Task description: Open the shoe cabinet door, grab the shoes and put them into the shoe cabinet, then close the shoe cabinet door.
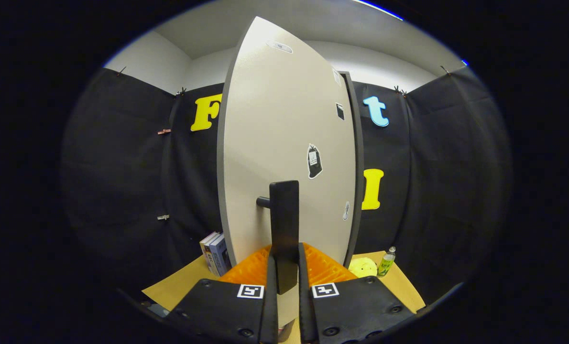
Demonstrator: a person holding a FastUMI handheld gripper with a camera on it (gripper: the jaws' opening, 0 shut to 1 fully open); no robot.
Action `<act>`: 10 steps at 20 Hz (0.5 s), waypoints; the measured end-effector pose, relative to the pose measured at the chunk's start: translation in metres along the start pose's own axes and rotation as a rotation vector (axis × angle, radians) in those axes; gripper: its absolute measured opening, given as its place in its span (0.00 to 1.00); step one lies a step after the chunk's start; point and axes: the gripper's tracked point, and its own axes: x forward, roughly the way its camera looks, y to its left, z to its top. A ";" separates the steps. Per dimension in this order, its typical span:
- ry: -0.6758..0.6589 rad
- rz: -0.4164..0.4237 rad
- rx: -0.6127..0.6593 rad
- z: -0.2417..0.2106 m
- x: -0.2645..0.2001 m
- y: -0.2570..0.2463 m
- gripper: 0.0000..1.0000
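Observation:
The pale grey shoe cabinet door stands right in front of me, swung partly out from the cabinet edge on its right. A dark upright bar handle juts from the door on a short post. My gripper is shut on that handle, one finger pressing each side of its lower part. Several small stickers dot the door face.
A tan tabletop lies below. A few books stand left of the door. A yellow round object and a small green-labelled bottle sit to the right. Black cloth walls close the booth.

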 end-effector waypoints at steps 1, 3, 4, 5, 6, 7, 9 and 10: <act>-0.001 -0.008 -0.002 0.001 -0.003 -0.005 0.21; -0.003 -0.029 -0.004 0.001 -0.009 -0.015 0.21; -0.003 -0.039 -0.002 0.001 -0.012 -0.020 0.21; -0.003 -0.048 -0.001 0.000 -0.015 -0.025 0.21; -0.001 -0.056 -0.001 0.000 -0.017 -0.029 0.21; 0.003 -0.064 -0.003 -0.001 -0.017 -0.032 0.21; 0.025 -0.085 0.000 -0.005 -0.019 -0.038 0.21; 0.035 -0.097 0.007 -0.007 -0.021 -0.043 0.21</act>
